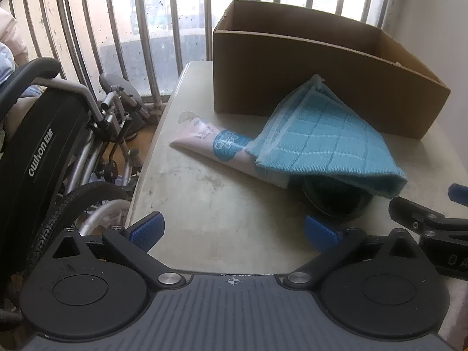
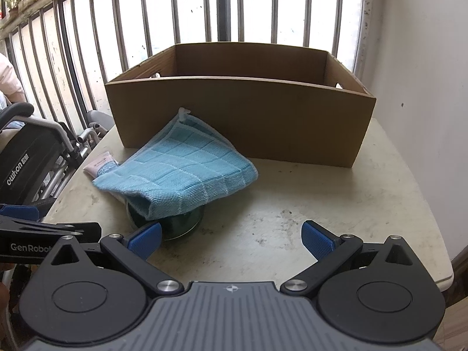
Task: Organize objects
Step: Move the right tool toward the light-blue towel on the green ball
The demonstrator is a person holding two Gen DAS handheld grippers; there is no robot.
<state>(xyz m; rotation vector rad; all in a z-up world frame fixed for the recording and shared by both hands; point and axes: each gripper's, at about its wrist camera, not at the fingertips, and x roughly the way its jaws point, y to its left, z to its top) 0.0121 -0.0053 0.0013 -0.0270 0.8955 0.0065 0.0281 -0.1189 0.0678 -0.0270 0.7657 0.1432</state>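
Tube's (image 1: 210, 143) blue label, left view only

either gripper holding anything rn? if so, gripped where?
Nothing held. Left gripper and right gripper are both open over the table, short of the folded blue checked cloth.

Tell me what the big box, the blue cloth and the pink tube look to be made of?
The box looks like plain brown cardboard: matte, with thin raw cut edges. The blue cloth seems a woven or knitted textile, likely cotton or microfibre, with ribbed texture and pale grid lines. The pink tube appears to be soft printed plastic, flattened at its crimped end.
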